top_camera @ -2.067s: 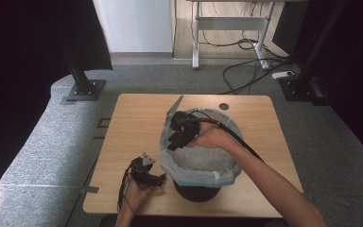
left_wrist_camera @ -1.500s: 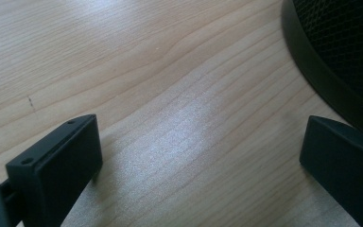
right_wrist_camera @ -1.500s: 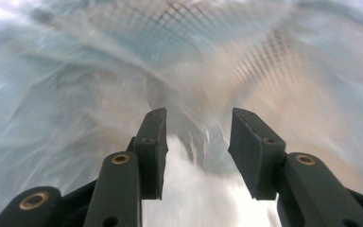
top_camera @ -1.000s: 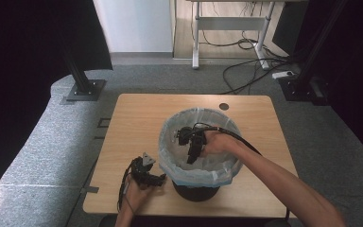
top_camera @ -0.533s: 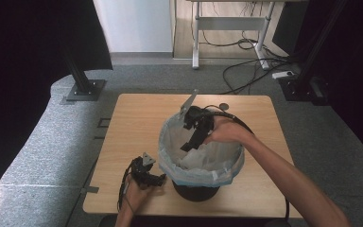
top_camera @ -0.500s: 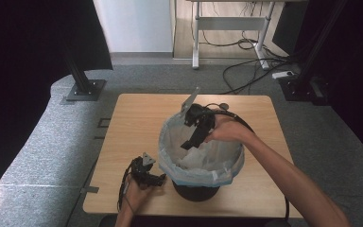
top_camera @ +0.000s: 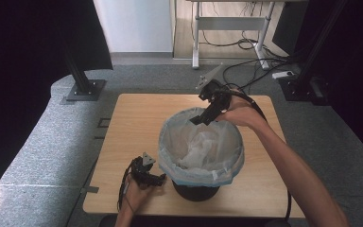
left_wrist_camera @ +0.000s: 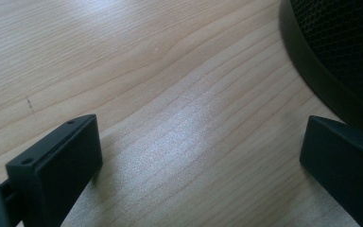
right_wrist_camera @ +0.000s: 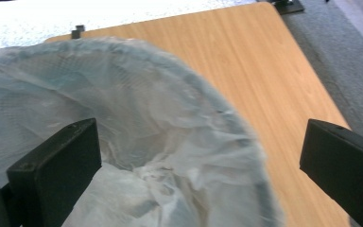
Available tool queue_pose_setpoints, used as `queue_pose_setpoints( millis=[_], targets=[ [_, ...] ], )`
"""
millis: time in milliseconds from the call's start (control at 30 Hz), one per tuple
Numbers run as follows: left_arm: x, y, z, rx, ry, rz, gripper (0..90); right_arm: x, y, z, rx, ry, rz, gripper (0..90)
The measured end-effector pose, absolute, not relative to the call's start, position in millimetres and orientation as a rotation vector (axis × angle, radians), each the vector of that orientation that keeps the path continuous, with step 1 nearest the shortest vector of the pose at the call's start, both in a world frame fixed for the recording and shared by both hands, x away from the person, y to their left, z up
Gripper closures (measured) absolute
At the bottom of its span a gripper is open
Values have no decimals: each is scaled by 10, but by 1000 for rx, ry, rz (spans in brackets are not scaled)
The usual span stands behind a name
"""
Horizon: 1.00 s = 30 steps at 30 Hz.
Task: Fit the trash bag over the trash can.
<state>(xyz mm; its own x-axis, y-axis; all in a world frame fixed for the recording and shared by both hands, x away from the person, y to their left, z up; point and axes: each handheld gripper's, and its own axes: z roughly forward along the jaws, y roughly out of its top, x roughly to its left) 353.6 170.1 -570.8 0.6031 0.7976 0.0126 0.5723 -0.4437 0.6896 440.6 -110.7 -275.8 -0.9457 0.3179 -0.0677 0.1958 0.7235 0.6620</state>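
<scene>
The right gripper (top_camera: 199, 120) is hanging above the far rim of the bin (top_camera: 201, 147) at the centre of the high view, its jaws having just opened wide with nothing between them. The left gripper (top_camera: 157, 178) is lying on the table (top_camera: 132, 123) at lower left, beside the bin's base.

In the left gripper view, wide-open empty jaws are framing bare wood, the bin's black base (left_wrist_camera: 331, 61) sitting upper right.

In the right gripper view, spread jaws are framing the white bag (right_wrist_camera: 137, 142) lining the bin.

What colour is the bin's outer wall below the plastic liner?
Black mesh on the bin, clearest in the left gripper view.
</scene>
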Motion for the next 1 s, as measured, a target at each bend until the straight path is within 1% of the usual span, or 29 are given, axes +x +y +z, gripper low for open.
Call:
queue_pose_setpoints(
  millis=[200, 533, 1000],
  targets=[
    [3536, 1701, -5708, 2177, 1076, 446, 0, 4464, -1243, -2656, 458, 2682, 1044, 0],
    [3536, 1701, -5708, 2177, 1076, 446, 0, 4587, -1504, -2597, 577, 2594, 1024, 0],
    [3536, 1701, -5708, 2177, 1076, 447, 0, 4761, -1916, -2740, 776, 2475, 1072, 0]
  ],
)
